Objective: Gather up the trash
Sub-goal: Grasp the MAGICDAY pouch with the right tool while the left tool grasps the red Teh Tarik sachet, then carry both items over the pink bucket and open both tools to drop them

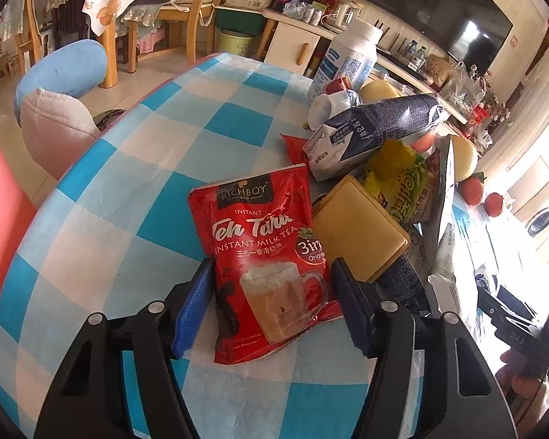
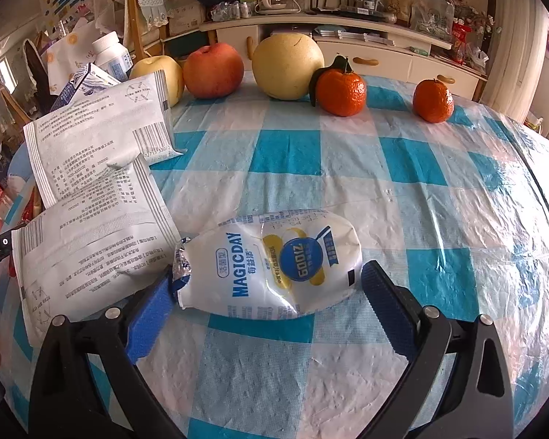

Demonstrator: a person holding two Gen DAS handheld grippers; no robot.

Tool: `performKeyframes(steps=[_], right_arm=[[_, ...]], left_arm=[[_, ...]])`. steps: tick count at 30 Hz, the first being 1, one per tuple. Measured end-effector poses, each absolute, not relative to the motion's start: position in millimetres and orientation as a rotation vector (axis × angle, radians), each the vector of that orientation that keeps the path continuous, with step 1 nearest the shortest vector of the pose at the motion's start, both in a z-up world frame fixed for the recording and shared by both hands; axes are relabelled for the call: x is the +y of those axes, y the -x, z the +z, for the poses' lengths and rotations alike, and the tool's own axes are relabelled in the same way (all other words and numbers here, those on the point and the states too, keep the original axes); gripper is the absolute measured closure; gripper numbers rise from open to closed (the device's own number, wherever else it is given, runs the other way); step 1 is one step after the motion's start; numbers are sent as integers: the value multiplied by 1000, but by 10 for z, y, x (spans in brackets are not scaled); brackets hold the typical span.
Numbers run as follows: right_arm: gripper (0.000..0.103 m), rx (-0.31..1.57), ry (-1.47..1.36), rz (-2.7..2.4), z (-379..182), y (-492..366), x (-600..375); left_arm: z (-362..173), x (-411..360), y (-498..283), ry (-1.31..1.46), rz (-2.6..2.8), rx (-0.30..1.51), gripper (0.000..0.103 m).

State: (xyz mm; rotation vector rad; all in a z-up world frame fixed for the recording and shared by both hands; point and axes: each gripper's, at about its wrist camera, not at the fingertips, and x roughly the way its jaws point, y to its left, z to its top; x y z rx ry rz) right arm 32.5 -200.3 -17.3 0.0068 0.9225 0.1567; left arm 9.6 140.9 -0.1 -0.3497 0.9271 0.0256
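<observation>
A red Teh Tarik milk tea packet [image 1: 271, 252] lies flat on the blue-checked table. My left gripper [image 1: 272, 285] is open with a finger on each side of the packet's lower half. A crushed white MAGICDAY bottle [image 2: 274, 267] lies on its side on the table. My right gripper [image 2: 271, 289] is open and straddles it, the left fingertip close to its foil mouth. Behind the red packet sit a yellow box [image 1: 358, 226], a blue-white carton [image 1: 369, 131] and a green snack bag [image 1: 402, 179].
Two white printed pouches [image 2: 99, 197] lie left of the bottle. A pear, an apple, a pomelo [image 2: 289, 66] and two mandarins [image 2: 342, 87] stand along the far edge. A white pill jar [image 1: 347, 58] stands behind the pile. A pink bin [image 1: 0, 226] is at the table's left.
</observation>
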Motion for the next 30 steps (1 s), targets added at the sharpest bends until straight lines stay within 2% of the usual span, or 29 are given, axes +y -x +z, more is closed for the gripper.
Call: performKeyframes(steps=[1,2,15,30], right_arm=[[11,919,-10,155,-167,-325,-2017],[12,919,-18,158,-159,-329,-2030],[12,821,1,144,100,-182,-2033],[12,632,54,231,732,337,-1460]], left_arm=[[-2,1427,-94,351,25,926,39],[3,1440,-89,353,26,925,40],[99,1637,50,389,25,891,43],[651,2055,447,328,144,697,43]])
